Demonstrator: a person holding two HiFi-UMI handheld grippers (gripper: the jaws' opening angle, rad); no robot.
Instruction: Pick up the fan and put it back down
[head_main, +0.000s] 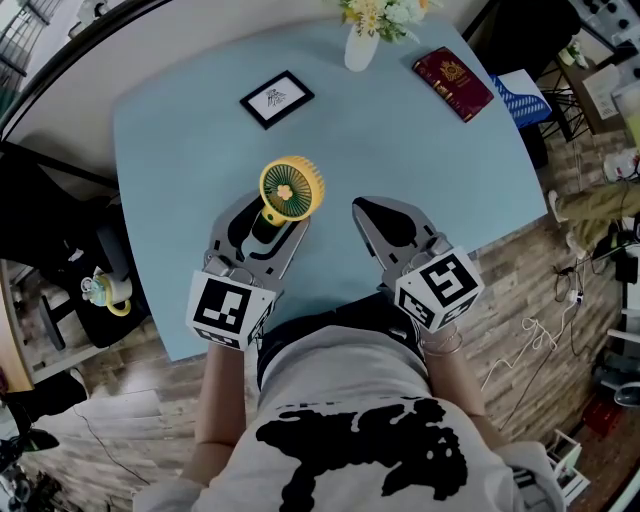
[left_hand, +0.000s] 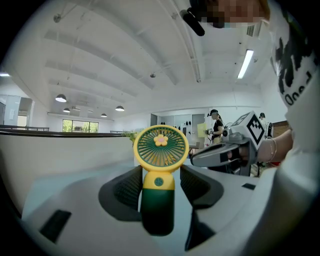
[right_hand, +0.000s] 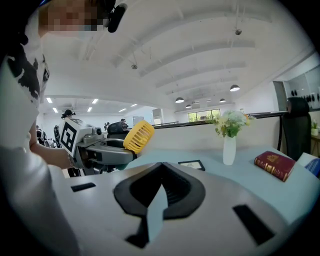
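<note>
A small fan (head_main: 291, 188) with a round yellow head and a dark green handle stands between the jaws of my left gripper (head_main: 272, 216), over the near part of the light blue table (head_main: 420, 150). In the left gripper view the ribbed pads (left_hand: 131, 187) press both sides of the neck of the fan (left_hand: 160, 146), so my left gripper (left_hand: 159, 184) is shut on it. My right gripper (head_main: 360, 206) is beside it to the right, its tips together and nothing held. In the right gripper view the jaws of my right gripper (right_hand: 161, 167) meet, and the fan (right_hand: 136, 136) shows at the left.
A small black-framed picture (head_main: 276, 98) lies at the back of the table. A white vase of flowers (head_main: 362, 45) and a red book (head_main: 453, 83) are at the far right. The table's near edge runs just under both grippers. Cables lie on the wooden floor at the right.
</note>
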